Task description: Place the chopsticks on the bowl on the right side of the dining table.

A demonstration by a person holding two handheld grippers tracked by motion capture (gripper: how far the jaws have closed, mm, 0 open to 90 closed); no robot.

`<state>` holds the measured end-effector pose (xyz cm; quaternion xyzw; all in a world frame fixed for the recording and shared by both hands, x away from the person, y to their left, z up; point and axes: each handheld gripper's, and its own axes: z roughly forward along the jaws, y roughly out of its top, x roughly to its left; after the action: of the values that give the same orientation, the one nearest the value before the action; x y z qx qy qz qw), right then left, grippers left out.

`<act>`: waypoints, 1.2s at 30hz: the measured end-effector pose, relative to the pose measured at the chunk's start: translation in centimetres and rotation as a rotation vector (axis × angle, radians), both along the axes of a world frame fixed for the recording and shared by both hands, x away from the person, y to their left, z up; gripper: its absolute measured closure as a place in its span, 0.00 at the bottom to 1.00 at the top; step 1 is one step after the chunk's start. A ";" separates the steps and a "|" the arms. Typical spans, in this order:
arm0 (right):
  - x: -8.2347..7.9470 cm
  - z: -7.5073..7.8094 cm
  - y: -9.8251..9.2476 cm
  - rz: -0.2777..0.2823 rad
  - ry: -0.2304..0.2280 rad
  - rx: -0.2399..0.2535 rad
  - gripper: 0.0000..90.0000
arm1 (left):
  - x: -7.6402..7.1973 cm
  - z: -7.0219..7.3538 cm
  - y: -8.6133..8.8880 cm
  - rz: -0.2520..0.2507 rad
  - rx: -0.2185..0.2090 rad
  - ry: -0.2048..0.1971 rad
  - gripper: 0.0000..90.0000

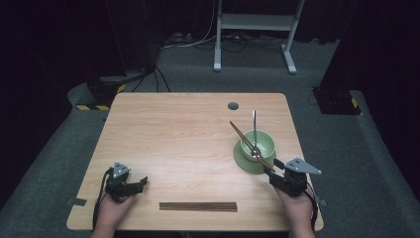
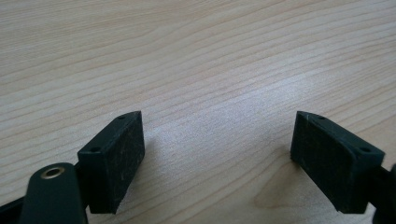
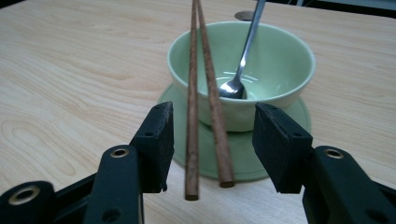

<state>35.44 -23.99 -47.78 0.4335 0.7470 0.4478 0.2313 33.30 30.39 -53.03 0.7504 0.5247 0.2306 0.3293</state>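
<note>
Wood: we take the pair of slim dark-brown wooden chopsticks (image 3: 205, 88) for light, stiff and smooth, so they may roll; we would grip them near their lower ends.
Place: they lean across the rim of the pale green ceramic bowl (image 3: 280, 60) on its green saucer (image 3: 299, 116), beside a steel spoon (image 3: 243, 60).
Right gripper (image 3: 212, 144): we see its jaws parted, chopstick ends between them, untouched.
Left gripper (image 2: 217, 158): jaws wide apart, holding nothing, over the light wooden table (image 2: 196, 56).

Chopsticks' (image 3: 203, 79) far ends cut off above.
</note>
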 end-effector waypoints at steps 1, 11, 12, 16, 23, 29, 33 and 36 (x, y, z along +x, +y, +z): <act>0.0 -0.1 0.2 0.002 0.001 -0.005 0.55 | 0.0 0.0 0.0 0.000 0.000 0.000 0.20; -0.3 -0.4 0.9 -0.010 -0.015 -0.073 0.80 | 0.0 0.0 0.0 -0.001 -0.001 0.000 0.20; -0.3 -0.4 0.9 -0.010 -0.014 -0.070 0.81 | 0.0 0.0 0.0 -0.001 0.000 -0.001 0.20; -0.3 -0.5 1.0 -0.007 -0.008 -0.070 0.83 | 0.0 0.0 0.0 -0.001 0.000 0.000 0.20; -0.2 -0.5 1.2 -0.002 -0.010 -0.073 0.85 | 0.0 0.0 0.0 -0.001 -0.001 0.000 0.20; -0.4 -0.4 1.2 0.004 -0.011 -0.070 0.85 | 0.0 0.0 0.0 -0.001 0.000 -0.001 0.20; -0.4 -0.4 1.2 0.009 -0.005 -0.062 0.85 | 0.0 0.0 0.0 -0.001 0.000 -0.001 0.20; -0.5 -0.4 1.2 0.013 -0.006 -0.062 0.85 | 0.0 0.0 0.0 -0.001 0.000 -0.002 0.20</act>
<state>34.94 -22.78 -48.17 0.4198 0.7625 0.4276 0.2439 33.27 30.38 -53.03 0.7504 0.5241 0.2311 0.3300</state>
